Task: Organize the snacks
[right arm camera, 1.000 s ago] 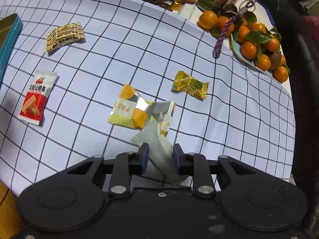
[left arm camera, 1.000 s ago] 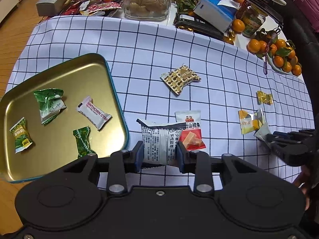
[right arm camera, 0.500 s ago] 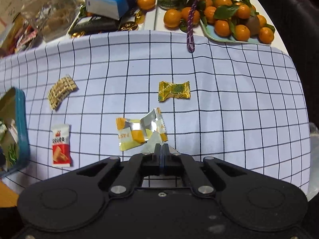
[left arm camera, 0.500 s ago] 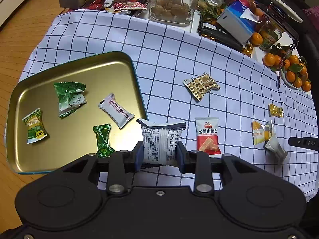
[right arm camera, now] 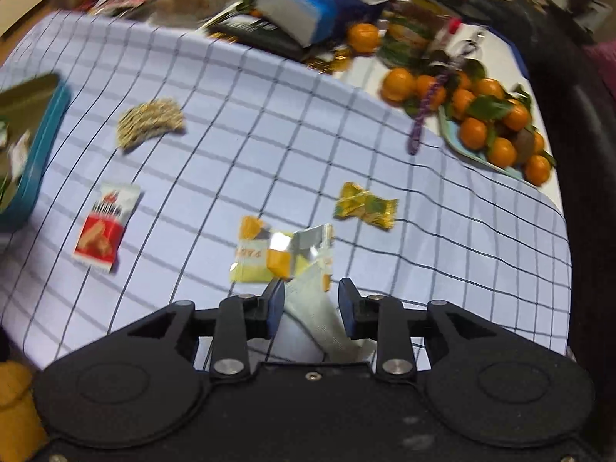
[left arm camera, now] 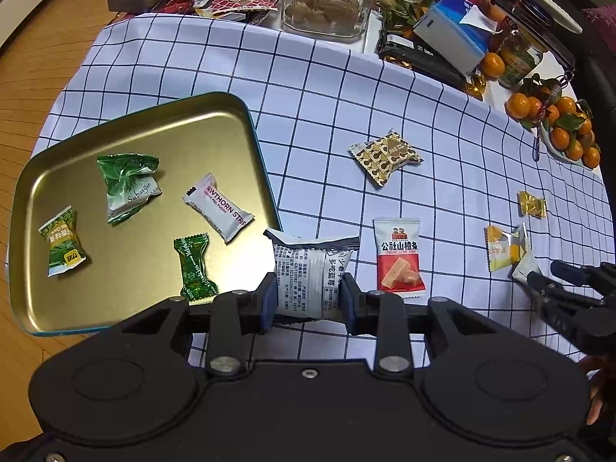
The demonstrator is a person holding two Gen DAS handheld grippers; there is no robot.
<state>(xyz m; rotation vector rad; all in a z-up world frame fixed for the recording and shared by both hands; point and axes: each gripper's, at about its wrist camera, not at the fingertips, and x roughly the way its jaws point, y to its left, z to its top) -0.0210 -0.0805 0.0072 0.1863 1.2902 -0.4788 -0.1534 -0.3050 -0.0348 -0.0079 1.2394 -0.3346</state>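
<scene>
My left gripper (left arm camera: pixel 308 296) is shut on a grey-white printed snack packet (left arm camera: pixel 310 269), held just off the right edge of the gold tray (left arm camera: pixel 215 134). The tray holds a white hawthorn strip (left arm camera: pixel 219 208) and three green candies. My right gripper (right arm camera: pixel 312 302) is opening, its jaws a little apart around a pale flap of the torn yellow wrapper (right arm camera: pixel 261 258); the pads do not pinch it. On the checked cloth lie a red-and-white packet (left arm camera: pixel 398 258), a brown patterned packet (left arm camera: pixel 385 154) and a gold candy (right arm camera: pixel 364 206).
A dish of oranges (right arm camera: pixel 496 131) sits at the far right. A glass jar (left arm camera: pixel 327 0), a blue tissue box (left arm camera: pixel 454 27) and several loose wrappers crowd the back of the table. The cloth's near edge drops to wooden floor at the left.
The right gripper's jaws closed fully on the pale wrapper flap half a second ago and have parted again; its view is now blurred. The left gripper keeps its grip on the packet.
</scene>
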